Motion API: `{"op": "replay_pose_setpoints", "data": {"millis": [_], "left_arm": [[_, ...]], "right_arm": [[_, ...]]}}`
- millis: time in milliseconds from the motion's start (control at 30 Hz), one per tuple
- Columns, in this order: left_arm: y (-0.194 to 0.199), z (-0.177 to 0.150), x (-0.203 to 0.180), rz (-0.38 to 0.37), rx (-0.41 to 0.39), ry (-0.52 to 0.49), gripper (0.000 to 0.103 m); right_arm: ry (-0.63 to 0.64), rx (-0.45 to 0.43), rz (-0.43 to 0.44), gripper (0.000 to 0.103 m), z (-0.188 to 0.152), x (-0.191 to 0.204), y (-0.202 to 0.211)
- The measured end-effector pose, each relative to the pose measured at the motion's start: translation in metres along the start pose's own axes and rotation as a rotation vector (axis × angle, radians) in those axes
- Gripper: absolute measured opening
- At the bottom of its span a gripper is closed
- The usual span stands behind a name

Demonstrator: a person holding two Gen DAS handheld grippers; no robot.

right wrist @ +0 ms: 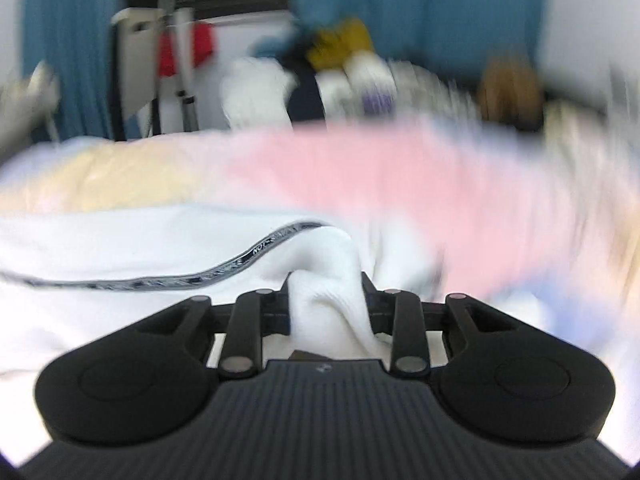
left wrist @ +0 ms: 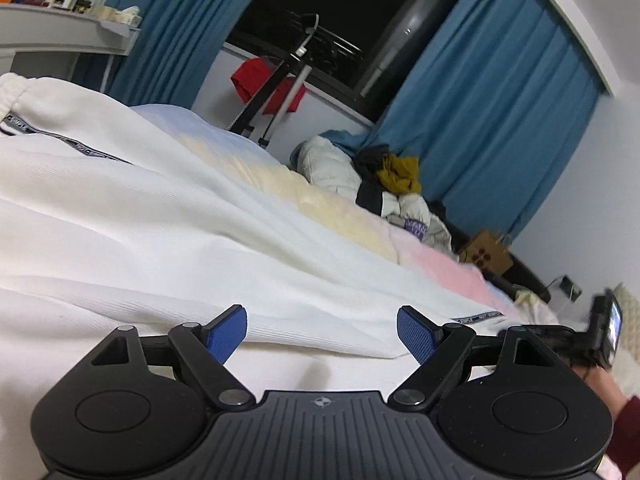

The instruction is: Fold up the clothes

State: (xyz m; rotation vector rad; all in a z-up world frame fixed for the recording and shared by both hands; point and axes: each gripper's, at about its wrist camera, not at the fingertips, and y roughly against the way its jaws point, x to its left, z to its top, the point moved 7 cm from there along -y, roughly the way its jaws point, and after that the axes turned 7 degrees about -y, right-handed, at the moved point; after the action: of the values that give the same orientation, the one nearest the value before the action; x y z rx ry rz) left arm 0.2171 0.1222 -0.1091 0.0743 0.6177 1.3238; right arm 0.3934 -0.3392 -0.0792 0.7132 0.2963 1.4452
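Note:
White trousers [left wrist: 132, 216] with a dark lettered side stripe lie spread on the bed. In the left wrist view my left gripper [left wrist: 322, 332] is open, its blue pads [left wrist: 226, 332] just above the near fold of the fabric. My right gripper shows at the far right of that view [left wrist: 600, 332]. In the blurred right wrist view the right gripper [right wrist: 326, 292] is shut on a bunched end of the white trousers [right wrist: 324, 280], with the stripe [right wrist: 224, 268] running off to the left.
The bed cover [left wrist: 436, 252] is pastel, in pink, yellow and blue. A pile of clothes [left wrist: 384, 184] sits at the far end of the bed. Blue curtains [left wrist: 492, 120], a dark window, a stand with a red garment [left wrist: 256, 76] and a shelf [left wrist: 60, 36] lie beyond.

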Motion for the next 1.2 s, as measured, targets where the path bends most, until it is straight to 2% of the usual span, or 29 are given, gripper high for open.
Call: {"op": "replay_pose_setpoints", "data": {"millis": [33,67,133,233,333,400,567,600,700,767,867,900,933,967,1000,1033,1067,1133,1200], "left_arm": [[-0.003,-0.002,-0.001,0.008,0.007,-0.007,0.084],[-0.006,-0.004,-0.002,0.016,0.014,-0.015,0.084],[-0.012,-0.009,-0.004,0.032,0.027,-0.031,0.084],[-0.014,-0.014,-0.007,0.056,0.043,-0.069,0.084],[-0.013,-0.019,-0.012,0.067,0.054,-0.098,0.084],[-0.012,-0.021,-0.013,0.067,0.068,-0.091,0.084],[-0.008,-0.030,-0.018,0.060,0.094,-0.073,0.084],[-0.008,-0.032,-0.019,0.063,0.099,-0.077,0.084],[-0.011,-0.036,-0.023,0.063,0.112,-0.086,0.084],[-0.014,-0.038,-0.024,0.067,0.120,-0.087,0.084],[-0.019,-0.039,-0.020,0.074,0.127,-0.062,0.084],[-0.020,-0.039,-0.018,0.074,0.129,-0.051,0.084],[-0.020,-0.039,-0.017,0.074,0.129,-0.044,0.084],[-0.019,-0.039,-0.017,0.075,0.127,-0.046,0.084],[-0.019,-0.039,-0.017,0.076,0.126,-0.048,0.084],[-0.019,-0.040,-0.017,0.077,0.125,-0.050,0.084],[-0.019,-0.040,-0.017,0.078,0.124,-0.051,0.084],[-0.020,-0.040,-0.017,0.079,0.121,-0.050,0.084],[-0.020,-0.040,-0.017,0.081,0.119,-0.048,0.084]], "right_arm": [[-0.114,0.003,0.044,0.037,-0.005,-0.012,0.005],[-0.229,0.009,0.089,0.042,-0.009,-0.023,0.011],[-0.465,0.027,0.175,0.053,-0.006,-0.044,0.026],[-0.766,0.004,0.293,0.074,-0.006,-0.073,0.050],[-1.038,0.009,0.326,0.075,-0.017,-0.104,0.062],[-1.210,0.046,0.343,0.074,-0.037,-0.123,0.058],[-1.333,0.217,0.261,0.075,-0.071,-0.129,0.044],[-1.344,0.223,0.230,0.075,-0.075,-0.127,0.049],[-1.285,0.240,0.251,0.075,-0.073,-0.112,0.050],[-1.237,0.239,0.238,0.075,-0.069,-0.111,0.038],[-1.254,0.186,0.248,0.073,-0.059,-0.126,0.009],[-1.226,0.166,0.239,0.062,-0.051,-0.130,-0.001],[-1.191,0.145,0.224,0.055,-0.043,-0.135,-0.010],[-1.137,0.123,0.191,0.036,-0.033,-0.138,-0.018],[-1.080,0.101,0.156,0.022,-0.021,-0.141,-0.029],[-1.033,0.067,0.137,0.021,-0.013,-0.143,-0.032],[-0.995,0.026,0.135,0.015,-0.005,-0.143,-0.035],[-0.960,0.002,0.123,0.012,0.004,-0.147,-0.045],[-0.959,-0.011,0.152,0.011,0.013,-0.154,-0.053]]}}
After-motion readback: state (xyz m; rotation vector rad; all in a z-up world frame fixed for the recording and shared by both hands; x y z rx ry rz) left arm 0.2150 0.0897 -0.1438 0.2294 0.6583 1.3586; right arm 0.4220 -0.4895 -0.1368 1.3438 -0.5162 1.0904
